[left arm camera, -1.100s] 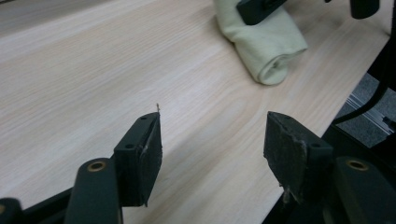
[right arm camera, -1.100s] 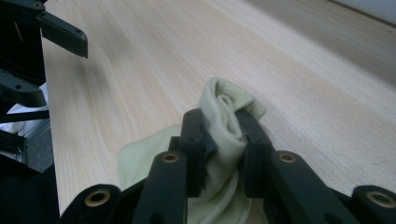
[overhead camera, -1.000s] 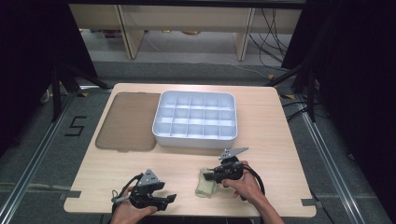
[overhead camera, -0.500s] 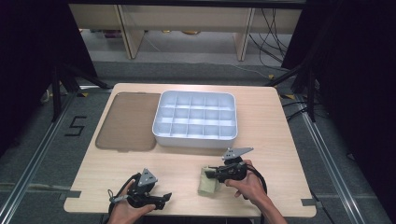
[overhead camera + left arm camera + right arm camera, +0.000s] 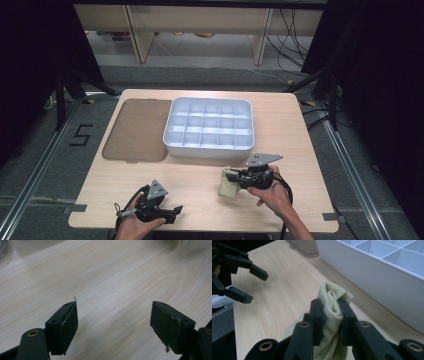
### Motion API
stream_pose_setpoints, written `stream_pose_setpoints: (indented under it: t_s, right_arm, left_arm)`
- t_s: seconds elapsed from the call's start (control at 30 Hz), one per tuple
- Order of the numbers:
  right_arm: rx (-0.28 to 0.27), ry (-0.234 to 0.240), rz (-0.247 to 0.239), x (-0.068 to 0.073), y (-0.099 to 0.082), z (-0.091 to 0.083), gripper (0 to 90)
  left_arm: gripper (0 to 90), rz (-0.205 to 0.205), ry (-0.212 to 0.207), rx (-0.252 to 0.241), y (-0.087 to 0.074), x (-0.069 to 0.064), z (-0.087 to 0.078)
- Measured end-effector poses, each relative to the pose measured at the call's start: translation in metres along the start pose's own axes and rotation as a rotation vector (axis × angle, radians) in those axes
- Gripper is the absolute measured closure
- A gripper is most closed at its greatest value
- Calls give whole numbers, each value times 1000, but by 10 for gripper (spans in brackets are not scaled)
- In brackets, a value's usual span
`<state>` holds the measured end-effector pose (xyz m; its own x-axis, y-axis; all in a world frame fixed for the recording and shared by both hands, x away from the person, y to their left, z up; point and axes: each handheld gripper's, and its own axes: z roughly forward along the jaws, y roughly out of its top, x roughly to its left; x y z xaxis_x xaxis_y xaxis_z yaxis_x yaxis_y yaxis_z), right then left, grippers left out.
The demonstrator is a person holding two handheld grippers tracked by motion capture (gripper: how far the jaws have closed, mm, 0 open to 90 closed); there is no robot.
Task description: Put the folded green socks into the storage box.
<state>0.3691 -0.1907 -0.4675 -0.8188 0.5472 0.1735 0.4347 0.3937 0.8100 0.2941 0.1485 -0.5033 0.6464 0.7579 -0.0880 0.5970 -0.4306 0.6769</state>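
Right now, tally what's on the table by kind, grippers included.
Grippers: 2, left gripper open with nothing between its jaws, right gripper shut on the cloth
Compartment tray: 1
Brown lid: 1
Pale yellow cloth: 1
Total: 5

A pale yellow-green knitted cloth point(image 5: 333, 307), bunched and folded, is pinched upright above the table.

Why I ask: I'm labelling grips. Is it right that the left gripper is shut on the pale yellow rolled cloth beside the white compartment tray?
No: the right gripper is shut on the rolled cloth, as the right gripper view shows. The left gripper stands open over bare table. The cloth is beside the tray.
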Motion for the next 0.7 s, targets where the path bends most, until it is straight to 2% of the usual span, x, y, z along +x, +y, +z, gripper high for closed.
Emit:
stream_pose_setpoints:
  t_s: [0.03,0.07,0.1,0.13,0.17,0.2,0.27,0.3,0.33,0.4,0.43,0.47,0.53,0.57,0.67,0.7]
  right_arm:
    - [13,6,24,1,1,-1,764]
    - [-9,-15,-28,-3,2,-1,764]
    - [-20,-21,-1,-3,2,-2,765]
    - [-9,-19,-12,-4,3,-4,764]
    - [-13,-19,8,-3,4,-4,764]
    - [-18,-19,3,-4,5,-5,764]
    - [-20,-43,-20,-8,7,-8,764]
    - [-22,-41,13,-7,8,-9,764]
    - [-40,-41,-23,-11,9,-10,764]
    - [-33,-59,-20,-13,11,-12,764]
    - [-41,-67,-12,-14,11,-13,764]
    - [-41,-68,-24,-16,12,-14,764]
    - [-47,-79,-1,-16,13,-17,764]
    - [-50,-86,-20,-19,14,-19,764]
    - [-62,-96,3,-20,17,-22,764]
    - [-68,-113,-20,-22,19,-25,764]
  left_arm:
    - [220,4,1,-2,0,0,0]
    - [220,10,8,2,0,1,-1]
    - [220,12,6,-6,0,2,-1]
    - [220,-1,4,-6,0,2,-1]
    - [220,-4,8,-7,0,2,-1]
    - [220,8,11,-8,0,3,-1]
    - [220,4,17,-3,0,3,-1]
    - [220,6,13,0,0,3,-1]
    - [220,4,16,1,0,3,-1]
    - [220,12,15,4,0,3,-1]
    - [220,8,13,4,0,2,0]
    - [220,-4,9,3,-1,1,1]
    - [220,12,7,2,0,2,0]
    - [220,4,10,1,0,1,0]
    - [220,8,12,6,-1,0,0]
    - [220,1,8,2,-1,0,0]
